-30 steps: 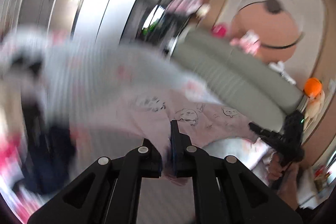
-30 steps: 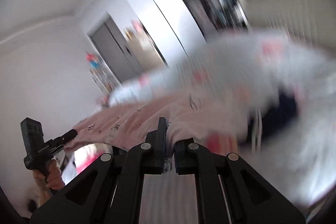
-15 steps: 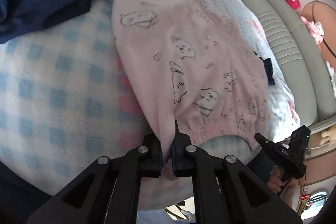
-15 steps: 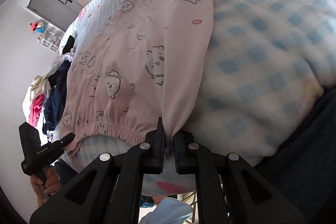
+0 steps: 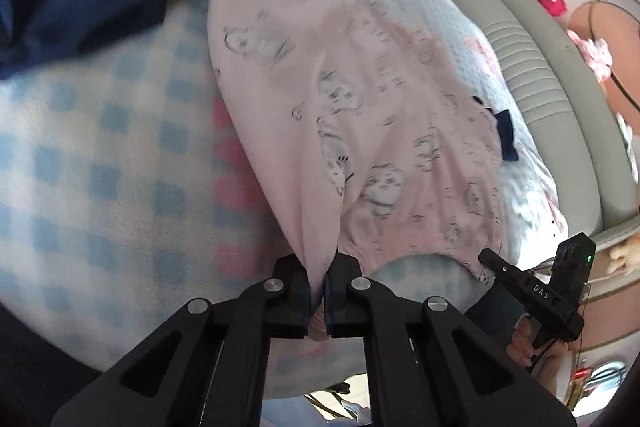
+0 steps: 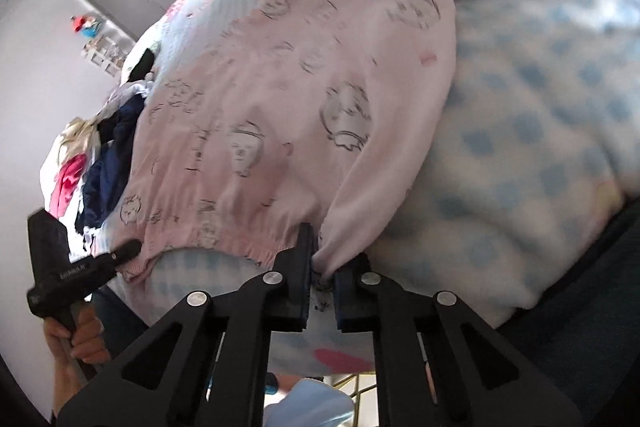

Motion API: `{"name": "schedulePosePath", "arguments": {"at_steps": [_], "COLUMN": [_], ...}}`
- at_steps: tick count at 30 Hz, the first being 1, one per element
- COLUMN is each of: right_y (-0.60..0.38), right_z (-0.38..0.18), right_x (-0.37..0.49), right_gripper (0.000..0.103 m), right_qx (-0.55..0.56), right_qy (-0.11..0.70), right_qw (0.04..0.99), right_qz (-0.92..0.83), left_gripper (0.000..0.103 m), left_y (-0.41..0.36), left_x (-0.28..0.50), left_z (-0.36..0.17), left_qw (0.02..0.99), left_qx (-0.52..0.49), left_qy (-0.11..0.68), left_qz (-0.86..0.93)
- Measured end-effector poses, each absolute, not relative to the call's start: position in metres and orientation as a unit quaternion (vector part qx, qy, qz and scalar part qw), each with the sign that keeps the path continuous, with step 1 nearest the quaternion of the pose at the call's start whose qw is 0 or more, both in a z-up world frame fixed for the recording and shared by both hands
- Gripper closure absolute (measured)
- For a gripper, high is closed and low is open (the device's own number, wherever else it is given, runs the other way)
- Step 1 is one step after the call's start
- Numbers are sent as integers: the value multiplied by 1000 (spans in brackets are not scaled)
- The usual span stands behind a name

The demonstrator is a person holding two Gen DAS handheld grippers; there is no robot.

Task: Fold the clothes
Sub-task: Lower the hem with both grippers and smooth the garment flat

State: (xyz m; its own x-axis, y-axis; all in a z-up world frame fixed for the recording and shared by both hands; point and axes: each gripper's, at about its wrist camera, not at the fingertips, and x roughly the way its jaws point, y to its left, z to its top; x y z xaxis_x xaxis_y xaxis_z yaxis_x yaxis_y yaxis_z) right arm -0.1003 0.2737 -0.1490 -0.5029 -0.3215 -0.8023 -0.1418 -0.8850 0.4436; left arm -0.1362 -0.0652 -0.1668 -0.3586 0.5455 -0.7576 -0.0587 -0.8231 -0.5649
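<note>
Pink pj's (image 5: 360, 107) now down on checked blanket (image 5: 100, 147), both claws clenched on waistband, bedrm.

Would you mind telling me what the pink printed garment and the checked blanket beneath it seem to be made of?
The pink garment looks like thin, matte cotton knit: it drapes softly, gathers along an elastic hem, and carries printed cartoon outlines. The blanket looks like plush fleece, though blur leaves it open: its blue and white checks have fuzzy edges and the surface puffs up thickly.
</note>
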Motion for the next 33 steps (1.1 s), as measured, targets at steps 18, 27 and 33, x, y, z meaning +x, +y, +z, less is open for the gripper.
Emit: {"name": "schedulePosePath", "arguments": {"at_steps": [18,27,33], "right_y": [295,297,311], "right_z": [-119,-140,-124], "right_x": [-61,-58,-52], "right_gripper": [97,92,84], "right_qx": [464,518,501], "right_qy": [-257,-217,-224], "right_qw": [66,36,24], "right_qz": [-845,-827,-835], "left_gripper": [99,98,92], "left_y": [-70,-81,-103], "left_x": [-100,-94,-89], "left_z": [-142,-174,-168], "left_qw": [223,212,215], "left_qx": [-520,-566,-557], "left_qy": [-222,-223,-232], "left_qz": [794,765,768]}}
